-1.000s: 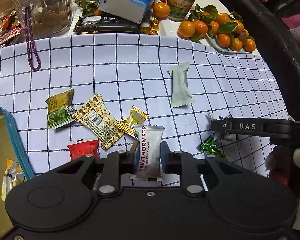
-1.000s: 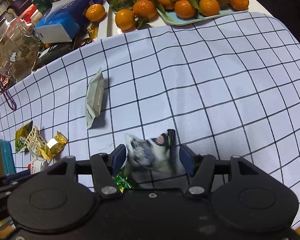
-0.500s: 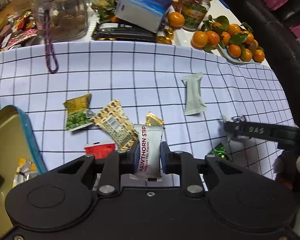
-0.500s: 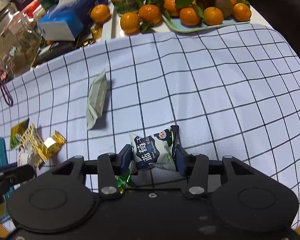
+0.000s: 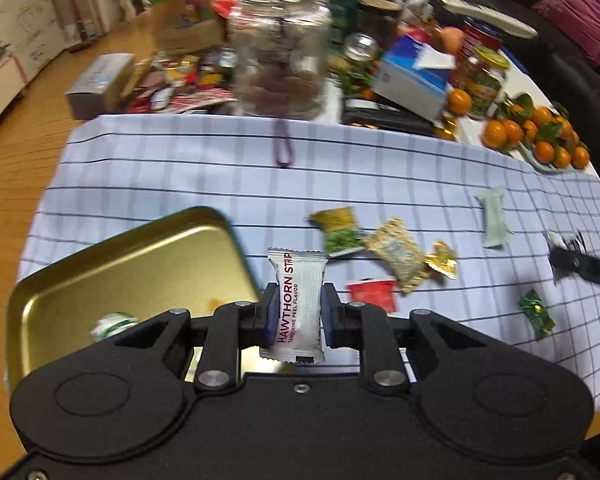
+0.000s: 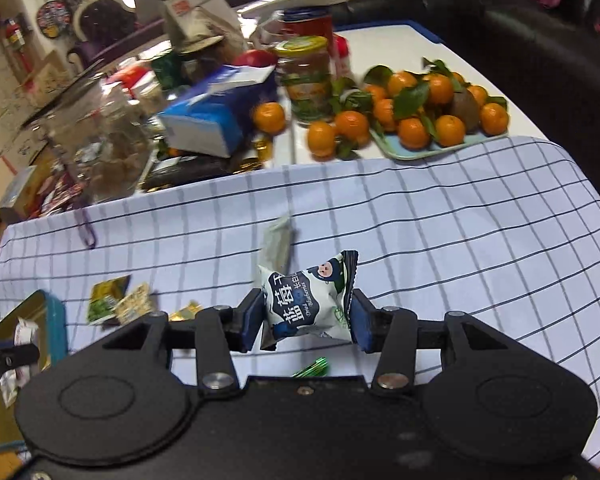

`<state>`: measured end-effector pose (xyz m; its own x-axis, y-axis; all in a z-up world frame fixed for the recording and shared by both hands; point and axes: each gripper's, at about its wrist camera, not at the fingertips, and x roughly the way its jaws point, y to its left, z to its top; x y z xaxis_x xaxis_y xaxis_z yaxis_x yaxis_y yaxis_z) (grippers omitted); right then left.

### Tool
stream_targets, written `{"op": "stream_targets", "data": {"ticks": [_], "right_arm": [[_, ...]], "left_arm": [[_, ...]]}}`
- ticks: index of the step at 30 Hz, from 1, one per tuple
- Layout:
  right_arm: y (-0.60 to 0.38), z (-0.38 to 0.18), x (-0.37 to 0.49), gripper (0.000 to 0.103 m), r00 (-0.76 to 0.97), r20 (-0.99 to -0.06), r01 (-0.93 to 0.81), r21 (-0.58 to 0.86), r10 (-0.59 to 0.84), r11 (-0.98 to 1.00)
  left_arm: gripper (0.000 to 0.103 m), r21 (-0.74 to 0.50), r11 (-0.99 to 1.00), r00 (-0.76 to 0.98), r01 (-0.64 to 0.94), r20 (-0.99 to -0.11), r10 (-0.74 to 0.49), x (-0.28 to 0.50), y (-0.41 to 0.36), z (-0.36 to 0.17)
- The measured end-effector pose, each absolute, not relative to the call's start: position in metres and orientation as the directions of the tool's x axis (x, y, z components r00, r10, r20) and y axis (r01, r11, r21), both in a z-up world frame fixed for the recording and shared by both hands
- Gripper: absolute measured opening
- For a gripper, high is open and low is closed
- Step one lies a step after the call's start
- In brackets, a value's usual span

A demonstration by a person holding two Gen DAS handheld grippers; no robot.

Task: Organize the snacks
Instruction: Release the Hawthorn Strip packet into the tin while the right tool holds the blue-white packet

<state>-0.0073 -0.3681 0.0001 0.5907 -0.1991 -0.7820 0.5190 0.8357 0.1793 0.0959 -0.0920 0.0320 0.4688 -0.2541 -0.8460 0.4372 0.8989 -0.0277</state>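
Now left gripper (image 5: pixel 298 314) clamps hawthorn strip (image 5: pixel 298 304); right gripper (image 6: pixel 306 320) pinches blueberry packet (image 6: pixel 308 300).

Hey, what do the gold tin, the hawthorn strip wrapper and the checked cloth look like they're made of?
Tin: looks like thin metal with a glossy gold finish inside, judging by its reflective sheen and rolled rim. Hawthorn strip wrapper: probably matte white plastic film, going by the crimped, serrated ends and printed text. Cloth: appears to be woven fabric, white with dark grid lines, since it ripples and drapes at the edges.

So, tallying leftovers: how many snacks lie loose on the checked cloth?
6: pea packet, beige packet, gold candy, red packet clustered; pale bar and green candy further right. Some may be hidden.
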Motion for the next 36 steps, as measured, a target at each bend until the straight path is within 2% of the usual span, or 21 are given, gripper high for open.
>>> {"op": "stream_targets", "data": {"ticks": [9,14,19,26,36], "right_arm": [[-0.287,0.005,-0.020,0.048,0.602,-0.794,0.375,0.190,-0.083,0.907],[-0.235,0.013,-0.017,0.048,0.608,-0.794,0.295,0.219,-0.006,0.930],[-0.185,0.027,-0.006,0.048,0.624,-0.778,0.207,0.255,0.074,0.944],[-0.114,0.038,0.020,0.048,0.619,-0.764,0.096,0.303,0.182,0.948],[-0.049,0.033,0.049,0.048,0.583,-0.772,0.027,0.327,0.251,0.945]], "left_arm": [[0.028,0.013,0.977,0.576,0.214,-0.809,-0.116,0.111,0.005,0.039],[0.028,-0.039,0.994,0.568,0.103,-0.818,-0.091,0.121,0.053,0.036],[0.028,-0.027,0.999,0.558,-0.021,-0.830,-0.011,0.130,0.087,0.030],[0.028,-0.003,0.994,0.498,-0.105,-0.866,0.051,0.141,0.115,0.021],[0.029,-0.022,0.992,0.488,-0.123,-0.872,0.041,0.149,0.132,0.018]]}}
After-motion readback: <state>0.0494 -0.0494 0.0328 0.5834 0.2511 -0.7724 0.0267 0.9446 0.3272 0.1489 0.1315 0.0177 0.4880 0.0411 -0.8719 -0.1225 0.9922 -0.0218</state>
